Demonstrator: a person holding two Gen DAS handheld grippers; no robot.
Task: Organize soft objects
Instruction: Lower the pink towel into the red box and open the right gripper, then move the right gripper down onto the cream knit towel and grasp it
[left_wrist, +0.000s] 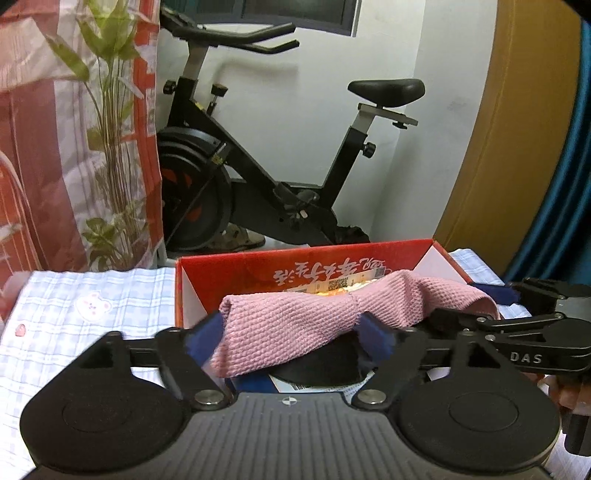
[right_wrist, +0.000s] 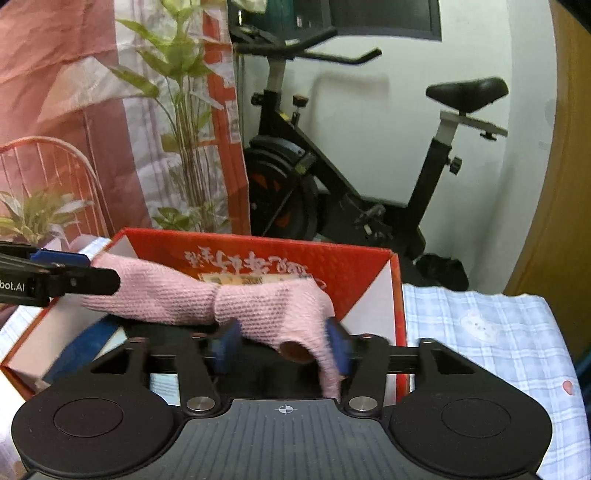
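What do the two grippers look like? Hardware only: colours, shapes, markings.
Both match: the left gripper and right gripper have black linkage arms, two round black discs flanking a ribbed grey plate with a crosshair mark, silver pivot pins and blue finger pads. White lettering "DAS" and "bot.AI" shows on the side bodies. No cables visible.

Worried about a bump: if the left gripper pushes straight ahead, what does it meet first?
Probably the far wall of the red box; the left gripper already holds the pink cloth. Depth is uncertain.

Left wrist view set low and close behind its own fingers, facing 12 o'clock over the open red cardboard box (left_wrist: 369, 254), right wrist view likewise, both sharing the black exercise bike (right_wrist: 369, 192) beyond.
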